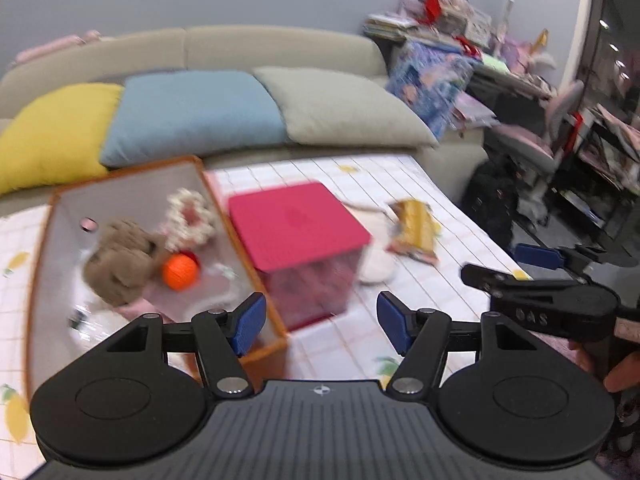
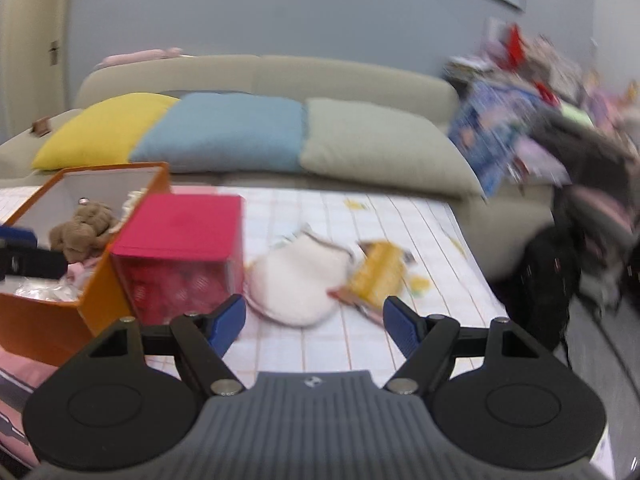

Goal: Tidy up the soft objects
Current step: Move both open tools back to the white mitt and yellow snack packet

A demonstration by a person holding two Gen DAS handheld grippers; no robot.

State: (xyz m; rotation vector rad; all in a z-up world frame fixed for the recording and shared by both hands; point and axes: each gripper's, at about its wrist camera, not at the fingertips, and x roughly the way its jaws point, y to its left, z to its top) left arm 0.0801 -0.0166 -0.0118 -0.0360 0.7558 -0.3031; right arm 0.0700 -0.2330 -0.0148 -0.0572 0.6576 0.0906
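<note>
Bare table [image 2: 400, 216] is left open ahead of the white pouch [image 2: 298, 280] and yellow packet [image 2: 378, 272], while the left side is blocked by the red box [image 2: 180, 236] and orange bin [image 2: 96, 304].

3 cushions [image 2: 224, 132], 2 boxes [image 2: 180, 236], 1 orange ball [image 1: 181, 271], 1 teddy [image 1: 120, 260]

a home living room: beige sofa [image 2: 260, 76] with cushions [image 2: 224, 136], cluttered shelves [image 1: 436, 28]

fluffy plush bear [image 1: 120, 262], cloth pillows [image 1: 192, 114]
</note>
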